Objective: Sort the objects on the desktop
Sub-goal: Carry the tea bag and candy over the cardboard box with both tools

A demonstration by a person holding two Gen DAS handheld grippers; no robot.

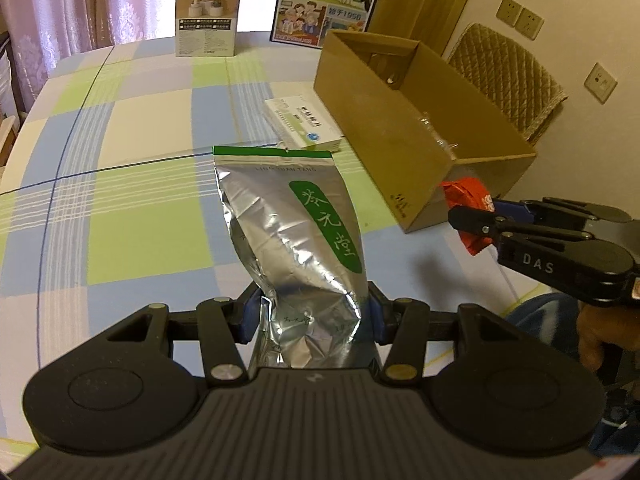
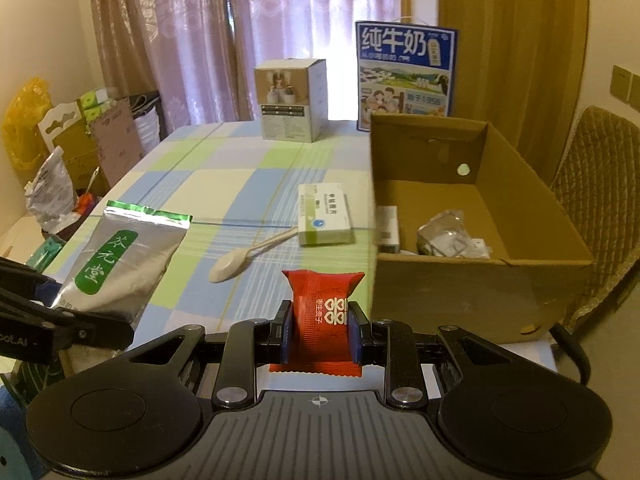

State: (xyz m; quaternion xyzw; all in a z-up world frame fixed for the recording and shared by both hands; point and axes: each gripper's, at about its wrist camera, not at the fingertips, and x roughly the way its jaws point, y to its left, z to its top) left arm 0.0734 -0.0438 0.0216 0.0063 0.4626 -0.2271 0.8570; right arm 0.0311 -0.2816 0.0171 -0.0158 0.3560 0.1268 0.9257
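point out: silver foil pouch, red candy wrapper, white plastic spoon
silver foil pouch with green label (image 1: 296,236), left wrist view, creased middle.
red candy wrapper (image 2: 320,316), right wrist view, printed front.
white plastic spoon (image 2: 229,266), right wrist view, bowl.

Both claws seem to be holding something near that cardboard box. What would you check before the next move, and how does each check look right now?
1. Left gripper clamps the silver tea pouch: ok.
2. Right gripper clamps the red candy packet: ok.
3. Cardboard box is open on top: ok.
4. Room left inside the box: ok, part of the floor is bare.
5. White spoon and medicine box lie on the table outside the box: not ok.
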